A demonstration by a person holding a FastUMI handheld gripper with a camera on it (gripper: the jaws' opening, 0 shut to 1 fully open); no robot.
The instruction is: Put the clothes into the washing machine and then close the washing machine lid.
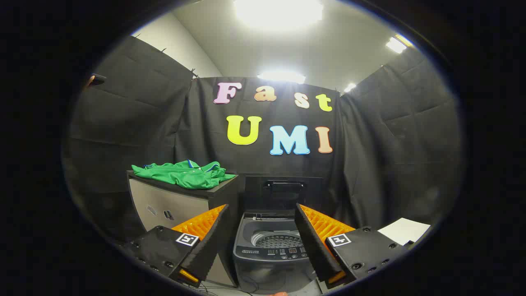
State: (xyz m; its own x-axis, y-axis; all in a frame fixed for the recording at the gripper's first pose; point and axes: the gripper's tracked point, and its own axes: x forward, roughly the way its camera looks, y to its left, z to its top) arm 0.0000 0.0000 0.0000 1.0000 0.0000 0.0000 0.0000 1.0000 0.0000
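green clothes [185, 173], grey washing machine [269, 250]

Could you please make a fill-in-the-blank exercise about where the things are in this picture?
1. The green shirt lies on top of the ____.
2. The lid of the washing machine stands ____.
3. The gripper holds nothing; its fingers are ____.
4. The drum of the machine has ____ clothes in it.

Missing words: cabinet; open; open; no
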